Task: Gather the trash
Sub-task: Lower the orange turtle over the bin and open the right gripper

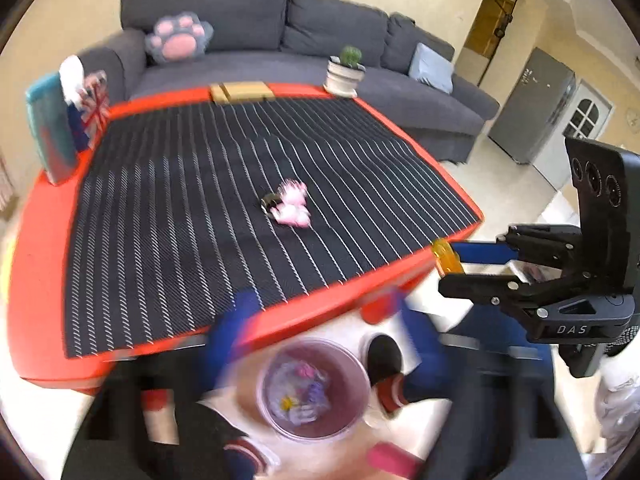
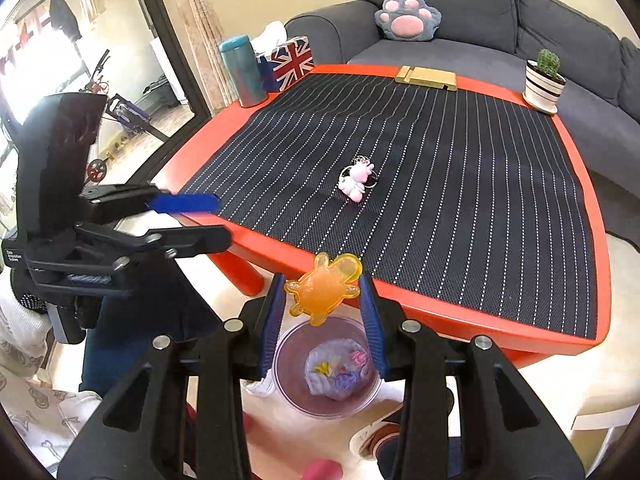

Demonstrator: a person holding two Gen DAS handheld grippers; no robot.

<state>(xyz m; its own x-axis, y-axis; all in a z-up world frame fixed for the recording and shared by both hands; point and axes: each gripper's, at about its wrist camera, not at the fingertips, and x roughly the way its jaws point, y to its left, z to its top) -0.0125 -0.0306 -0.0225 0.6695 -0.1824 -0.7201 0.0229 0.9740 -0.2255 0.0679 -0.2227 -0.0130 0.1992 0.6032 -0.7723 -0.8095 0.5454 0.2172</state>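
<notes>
Black tongs [image 2: 322,322], blue pads [image 2: 370,320]

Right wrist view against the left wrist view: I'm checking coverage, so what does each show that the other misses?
Only the right wrist view shows the orange translucent turtle-shaped toy whole, clamped in the right gripper, and the mirror.

Only the left wrist view shows the grey refrigerator.

Both show the purple round plastic bin, the pink plush keychain and the red table.
</notes>
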